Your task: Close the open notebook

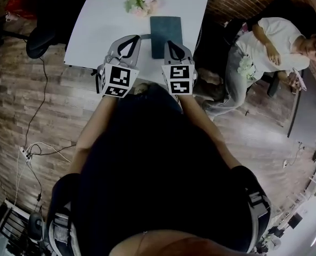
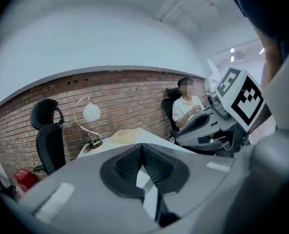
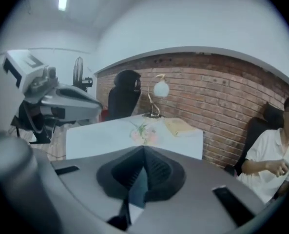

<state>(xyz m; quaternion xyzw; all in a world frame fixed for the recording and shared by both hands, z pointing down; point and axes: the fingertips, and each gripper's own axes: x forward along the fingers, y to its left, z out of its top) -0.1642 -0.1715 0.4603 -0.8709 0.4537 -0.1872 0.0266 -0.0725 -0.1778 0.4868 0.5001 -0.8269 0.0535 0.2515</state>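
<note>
Fingers (image 2: 160, 167) together on left gripper (image 2: 143, 147) and right gripper (image 3: 144, 153); closed notebook (image 1: 165, 32).

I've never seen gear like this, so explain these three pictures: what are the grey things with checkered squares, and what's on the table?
They are two hand-held grippers carried by one person; the marker cubes belong to them. One picture looks down from a camera on the person's head. The others come from cameras on the left gripper and right gripper, looking along their jaws. Both are shut, holding nothing. On the white table lie a closed dark notebook and some flowers.
</note>
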